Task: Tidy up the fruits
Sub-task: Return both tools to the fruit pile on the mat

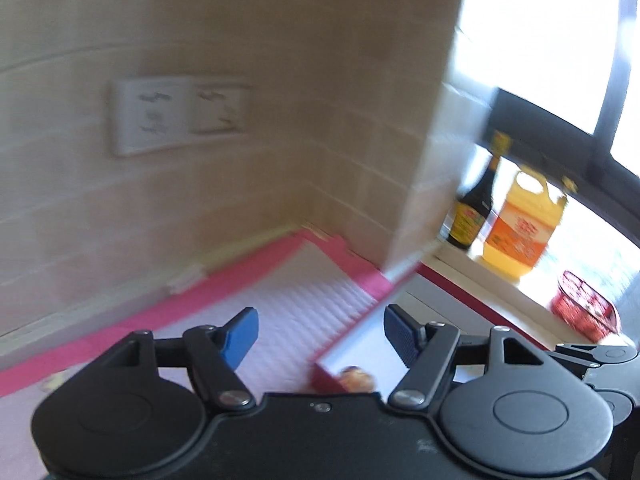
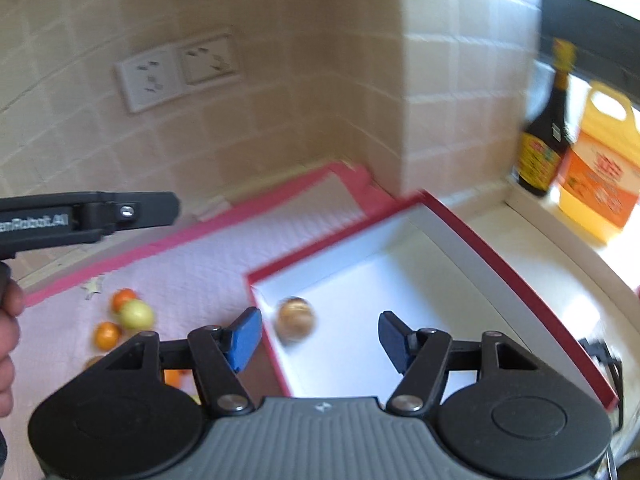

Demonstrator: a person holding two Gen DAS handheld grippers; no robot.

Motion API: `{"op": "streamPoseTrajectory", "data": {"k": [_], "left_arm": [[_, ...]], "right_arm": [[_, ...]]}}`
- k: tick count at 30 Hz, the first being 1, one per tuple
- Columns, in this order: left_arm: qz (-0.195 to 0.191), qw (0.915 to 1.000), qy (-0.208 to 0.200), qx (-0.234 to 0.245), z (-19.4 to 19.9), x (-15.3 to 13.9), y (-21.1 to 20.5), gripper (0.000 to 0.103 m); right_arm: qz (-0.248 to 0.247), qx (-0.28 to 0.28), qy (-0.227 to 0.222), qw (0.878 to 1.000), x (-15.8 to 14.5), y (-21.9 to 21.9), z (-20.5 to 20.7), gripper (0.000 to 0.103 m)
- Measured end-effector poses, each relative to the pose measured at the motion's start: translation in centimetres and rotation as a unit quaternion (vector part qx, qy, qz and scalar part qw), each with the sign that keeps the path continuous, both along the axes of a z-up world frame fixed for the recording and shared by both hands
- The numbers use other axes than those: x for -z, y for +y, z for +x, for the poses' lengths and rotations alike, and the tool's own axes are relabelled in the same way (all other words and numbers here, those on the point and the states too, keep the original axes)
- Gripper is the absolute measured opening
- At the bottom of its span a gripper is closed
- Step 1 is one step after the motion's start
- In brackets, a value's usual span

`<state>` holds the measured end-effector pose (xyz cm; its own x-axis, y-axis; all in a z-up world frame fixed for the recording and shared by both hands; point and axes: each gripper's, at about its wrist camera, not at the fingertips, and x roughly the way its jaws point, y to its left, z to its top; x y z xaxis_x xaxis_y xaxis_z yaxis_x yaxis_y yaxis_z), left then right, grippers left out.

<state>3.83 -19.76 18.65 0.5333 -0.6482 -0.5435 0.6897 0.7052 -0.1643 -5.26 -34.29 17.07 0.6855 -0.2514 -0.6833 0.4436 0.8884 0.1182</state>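
Note:
A red-rimmed white box (image 2: 400, 280) lies on the counter, partly on a pink mat (image 2: 208, 264). One brownish round fruit (image 2: 295, 319) sits in its near left corner; it also shows in the left wrist view (image 1: 356, 379), by the box's corner (image 1: 332, 364). Several small fruits lie on the mat at left: an orange one (image 2: 123, 297), a yellow-green one (image 2: 137, 314) and another orange one (image 2: 106, 335). My right gripper (image 2: 320, 338) is open and empty above the box's near edge. My left gripper (image 1: 320, 338) is open and empty above the mat; its body shows in the right wrist view (image 2: 88, 216).
A tiled wall with two sockets (image 2: 180, 70) stands behind the mat. A tiled pillar (image 2: 460, 80) stands at the back. A dark sauce bottle (image 2: 546, 136) and a yellow oil jug (image 2: 600, 168) stand on a sill at right. A red packet (image 1: 584, 308) lies there too.

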Motion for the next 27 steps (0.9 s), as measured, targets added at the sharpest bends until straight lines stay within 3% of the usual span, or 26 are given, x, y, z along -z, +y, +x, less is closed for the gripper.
{"op": "streamPoseTrajectory", "data": {"k": [8,16,22,27], "left_arm": [[-0.014,0.9937,0.008,-0.111,-1.1,-0.3,9.5,0.082],[-0.031,0.9784,0.031,-0.202,-2.3,0.9,16.7,0.082],[-0.021,0.9738,0.081,-0.211,-2.1,4.5,18.4,0.082],[-0.009,0.9804,0.117,-0.158,-2.2,7.7,17.1,0.084]], "right_arm": [[-0.001,-0.072,-0.006,0.997,-1.0,4.7,2.8,0.067],[-0.014,-0.123,0.005,0.992,-0.8,9.1,5.0,0.067],[0.001,-0.134,0.036,0.990,1.6,10.5,6.3,0.067],[0.012,-0.145,0.063,0.987,3.5,11.0,7.6,0.066]]}}
